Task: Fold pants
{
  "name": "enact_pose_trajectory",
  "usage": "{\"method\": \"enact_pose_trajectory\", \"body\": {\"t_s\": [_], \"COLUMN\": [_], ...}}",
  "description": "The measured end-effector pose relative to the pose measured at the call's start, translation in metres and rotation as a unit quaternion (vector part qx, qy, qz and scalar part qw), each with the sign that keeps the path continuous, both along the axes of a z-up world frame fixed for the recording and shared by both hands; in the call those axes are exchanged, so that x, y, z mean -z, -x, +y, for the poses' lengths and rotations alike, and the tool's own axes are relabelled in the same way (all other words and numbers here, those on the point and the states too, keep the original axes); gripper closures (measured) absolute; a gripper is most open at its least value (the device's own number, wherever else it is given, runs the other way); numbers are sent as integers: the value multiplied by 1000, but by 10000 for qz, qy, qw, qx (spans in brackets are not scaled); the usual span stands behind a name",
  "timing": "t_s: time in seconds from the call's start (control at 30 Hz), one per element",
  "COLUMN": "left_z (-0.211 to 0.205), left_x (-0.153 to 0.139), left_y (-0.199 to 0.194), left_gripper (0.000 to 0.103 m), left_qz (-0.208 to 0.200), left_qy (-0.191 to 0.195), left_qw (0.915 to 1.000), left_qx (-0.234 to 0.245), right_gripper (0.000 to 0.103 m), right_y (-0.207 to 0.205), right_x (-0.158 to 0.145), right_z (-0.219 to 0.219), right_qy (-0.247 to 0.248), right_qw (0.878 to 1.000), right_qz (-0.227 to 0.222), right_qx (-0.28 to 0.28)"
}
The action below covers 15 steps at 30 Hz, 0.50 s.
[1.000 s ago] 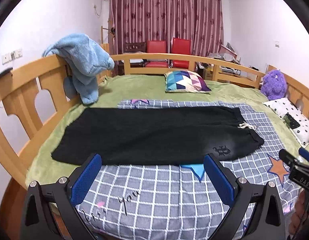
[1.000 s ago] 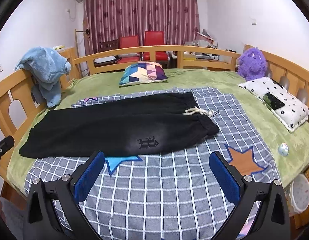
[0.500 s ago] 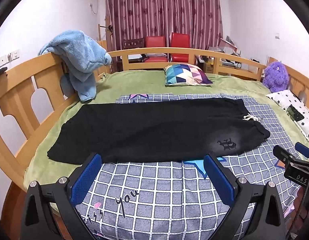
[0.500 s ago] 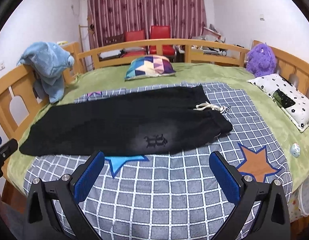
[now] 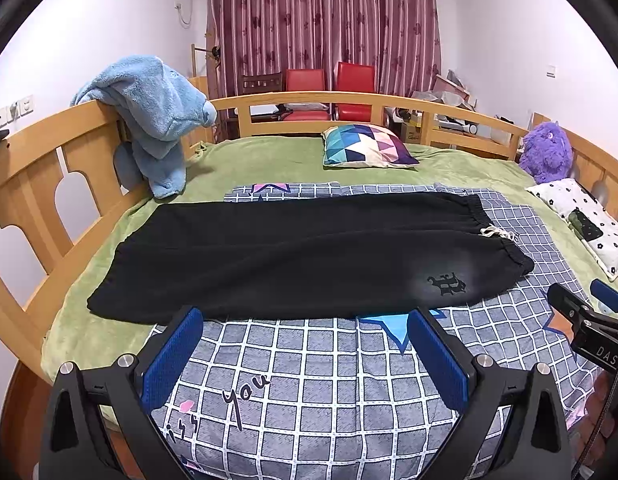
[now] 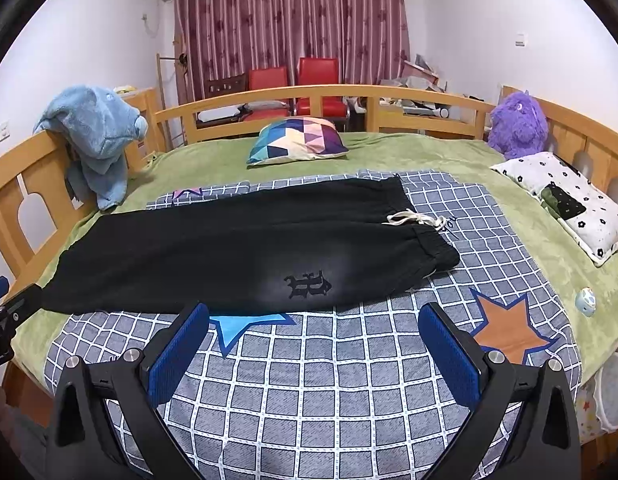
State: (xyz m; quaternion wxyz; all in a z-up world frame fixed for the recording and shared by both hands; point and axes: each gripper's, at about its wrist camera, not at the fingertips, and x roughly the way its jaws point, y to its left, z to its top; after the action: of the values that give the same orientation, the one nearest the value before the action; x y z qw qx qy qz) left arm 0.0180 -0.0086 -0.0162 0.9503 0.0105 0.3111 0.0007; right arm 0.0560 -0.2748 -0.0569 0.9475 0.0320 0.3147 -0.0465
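Black pants lie flat across the checked blanket; left gripper and right gripper hover near, fingers wide, holding nothing.

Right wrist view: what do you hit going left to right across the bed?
Blue plush toy on the rail → black pants → white drawstring → orange star → spotted pillow.

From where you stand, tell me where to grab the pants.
Take the pants by the near edge at both ends: left gripper at the cuff, right gripper at the waistband. They lie flat, lengthwise across you, so come in low from the front.
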Motion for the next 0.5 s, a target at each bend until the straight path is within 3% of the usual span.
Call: {"method": "enact_pose_trajectory", "body": {"t_s": [0.5], "left_z": [5], "left_x": [-2], "left_y": [1], "left_gripper": [0], "left_qz": [32], "left_qy": [87], "left_qw": [9999], "left_qx": [-51], "right_gripper": [0], "right_y": [3], "right_x": [-2], "right_z": [4], "right_qy": [41], "right_qw": [10000], "right_qz": [-4], "right_qx": [-30]}}
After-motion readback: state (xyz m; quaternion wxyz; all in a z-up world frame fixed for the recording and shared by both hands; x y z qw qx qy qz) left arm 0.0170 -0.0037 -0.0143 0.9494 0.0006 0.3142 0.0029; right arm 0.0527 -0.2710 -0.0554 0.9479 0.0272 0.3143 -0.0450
